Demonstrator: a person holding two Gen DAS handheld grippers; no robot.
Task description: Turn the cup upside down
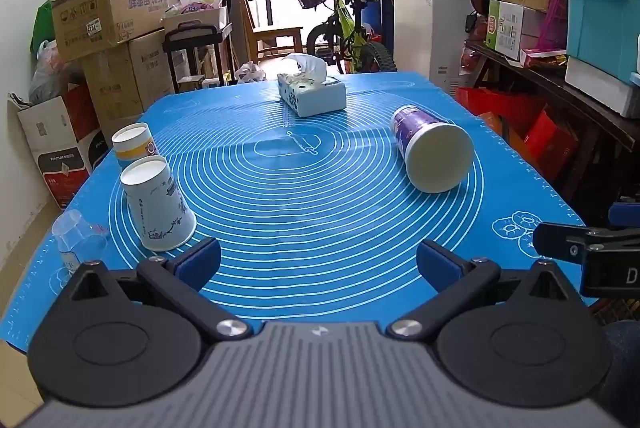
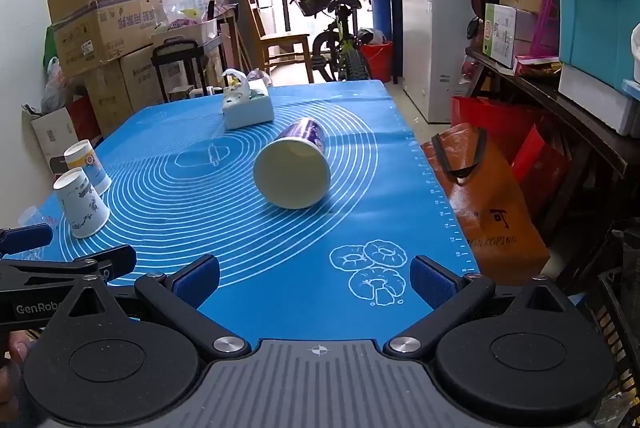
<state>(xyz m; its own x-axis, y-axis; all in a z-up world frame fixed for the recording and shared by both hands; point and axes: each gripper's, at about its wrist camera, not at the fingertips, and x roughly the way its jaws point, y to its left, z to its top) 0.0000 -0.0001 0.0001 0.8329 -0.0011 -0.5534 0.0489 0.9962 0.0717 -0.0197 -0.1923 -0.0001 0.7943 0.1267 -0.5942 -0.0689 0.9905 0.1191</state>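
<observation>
A purple and white paper cup lies on its side on the blue mat, its mouth toward the cameras; it also shows in the right wrist view. Two paper cups stand upside down at the left: a white one with ink drawings and a yellow-banded one behind it. My left gripper is open and empty above the mat's near edge. My right gripper is open and empty, with the lying cup ahead of it.
A tissue box sits at the mat's far end. A clear plastic cup stands upside down at the near left edge. Cardboard boxes stand left, an orange bag and shelves right, a bicycle behind.
</observation>
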